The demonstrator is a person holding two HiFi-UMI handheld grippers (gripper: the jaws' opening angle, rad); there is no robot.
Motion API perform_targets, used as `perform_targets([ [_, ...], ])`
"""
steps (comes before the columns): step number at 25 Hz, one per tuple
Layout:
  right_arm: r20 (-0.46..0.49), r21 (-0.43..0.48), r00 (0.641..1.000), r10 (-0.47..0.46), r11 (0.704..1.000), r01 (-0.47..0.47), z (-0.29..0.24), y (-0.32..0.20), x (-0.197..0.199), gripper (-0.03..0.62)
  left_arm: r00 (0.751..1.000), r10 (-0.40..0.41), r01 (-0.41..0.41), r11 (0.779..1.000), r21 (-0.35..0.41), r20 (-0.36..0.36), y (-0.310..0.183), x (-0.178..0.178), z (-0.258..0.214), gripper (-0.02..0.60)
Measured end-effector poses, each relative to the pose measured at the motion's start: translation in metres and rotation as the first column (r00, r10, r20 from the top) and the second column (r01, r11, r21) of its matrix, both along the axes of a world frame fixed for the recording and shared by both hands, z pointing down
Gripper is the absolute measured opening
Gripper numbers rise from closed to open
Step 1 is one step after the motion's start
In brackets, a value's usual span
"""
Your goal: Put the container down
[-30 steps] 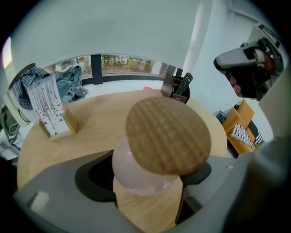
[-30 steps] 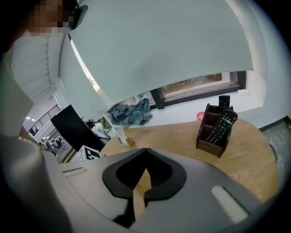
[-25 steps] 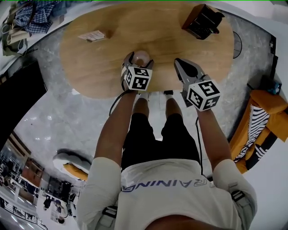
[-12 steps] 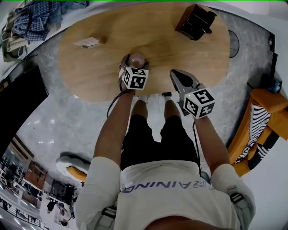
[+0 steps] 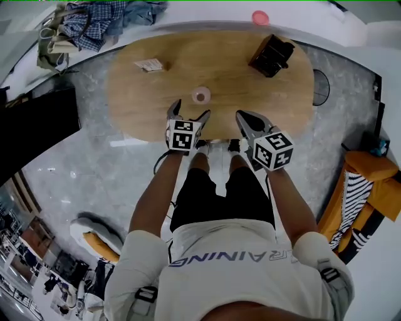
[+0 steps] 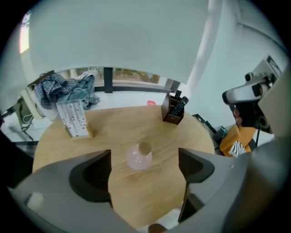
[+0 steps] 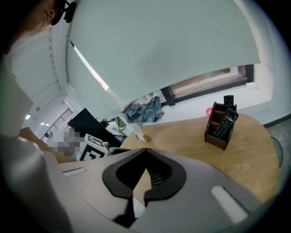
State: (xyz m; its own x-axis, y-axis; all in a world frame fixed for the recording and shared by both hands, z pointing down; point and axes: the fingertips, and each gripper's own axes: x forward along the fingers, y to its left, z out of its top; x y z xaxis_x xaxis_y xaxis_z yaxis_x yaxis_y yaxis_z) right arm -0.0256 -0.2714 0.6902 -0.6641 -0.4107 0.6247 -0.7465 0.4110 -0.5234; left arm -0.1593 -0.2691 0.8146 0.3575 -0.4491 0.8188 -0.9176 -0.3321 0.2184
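Overhead, the head view shows an oval wooden table (image 5: 138,94) on a grey marbled floor (image 5: 81,163), with a heap of clothes (image 5: 94,19) on the pale ledge (image 5: 200,15) beyond it and an orange seat (image 5: 366,182) at the right. The container (image 5: 201,94), a small pinkish round-bodied flask with a tan top, stands upright on the table towards its near edge. It is well apart from the dark remote holder (image 5: 272,54) and the small patterned box (image 5: 149,64). The left gripper (image 5: 191,110) hovers just short of the container. Its jaws have just been opening and stand wide apart; the left gripper view frames the container between them, touched by neither pad. The right gripper (image 5: 243,116) hangs over the table's near edge, jaws closed together on nothing. Only the gripper views show the window band (image 6: 132,75) and the large pale blind (image 6: 127,41) above the ledge. Only the right gripper view shows the remotes (image 7: 225,119) standing in the holder.
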Motion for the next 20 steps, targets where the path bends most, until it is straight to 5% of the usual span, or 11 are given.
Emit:
perform_targets([
  [2,0.008,0.023,1.000,-0.023,0.999,0.023,-0.020,-0.001,-0.003,0.016,0.997,-0.082,0.082,0.996,0.041,-0.004,0.008,-0.012,-0.032,0.453],
  [9,0.037,0.090,0.997,-0.073,0.994,0.069,-0.089,0.001,-0.003,0.017,0.974,-0.212,0.224,0.950,0.217,-0.075,0.023,-0.023,-0.167,0.251],
  [12,0.055,0.111,0.995,-0.078,0.991,0.071,-0.116,0.006,0.003,0.015,0.961,-0.263,0.278,0.919,0.279,-0.091,0.032,-0.027,-0.226,0.147],
  [15,0.050,0.148,0.992,-0.119,0.983,0.110,-0.142,0.017,0.008,0.016,0.947,-0.320,0.300,0.883,0.361,-0.006,0.047,-0.035,-0.271,0.042],
  [20,0.025,0.241,0.982,-0.190,0.954,0.178,-0.182,0.024,0.009,0.015,0.920,-0.392,0.359,0.811,0.462,-0.026,0.058,-0.037,-0.336,0.005],
])
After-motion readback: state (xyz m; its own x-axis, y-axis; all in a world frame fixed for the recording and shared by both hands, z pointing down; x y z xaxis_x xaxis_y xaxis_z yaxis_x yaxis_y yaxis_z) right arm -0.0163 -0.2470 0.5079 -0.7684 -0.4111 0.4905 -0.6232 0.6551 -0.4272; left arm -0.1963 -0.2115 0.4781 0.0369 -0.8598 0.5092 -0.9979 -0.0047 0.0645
